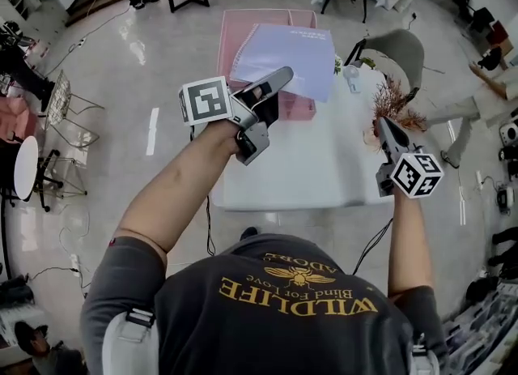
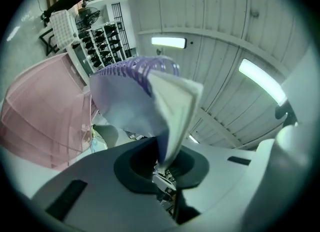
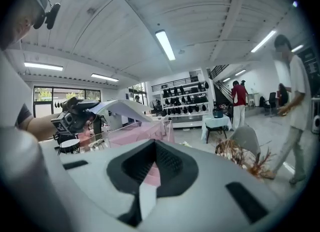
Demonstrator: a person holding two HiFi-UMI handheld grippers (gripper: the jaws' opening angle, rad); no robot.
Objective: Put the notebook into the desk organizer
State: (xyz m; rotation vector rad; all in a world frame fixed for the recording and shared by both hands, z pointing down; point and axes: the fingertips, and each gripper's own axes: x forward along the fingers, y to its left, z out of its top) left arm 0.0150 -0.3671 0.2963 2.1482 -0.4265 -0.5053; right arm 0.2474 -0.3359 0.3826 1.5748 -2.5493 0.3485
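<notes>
Two claws, both above the white surface. At left: left claw clamped tight on one edge of the lilac notebook, held up in the air, pages splayed, spiral edge farthest from the claw. Beneath and behind it: pink mesh organizer at the surface's far side, notebook above its top, not inside. Further right: dried twigs. At right: right claw closed, empty, well apart from the notebook.
</notes>
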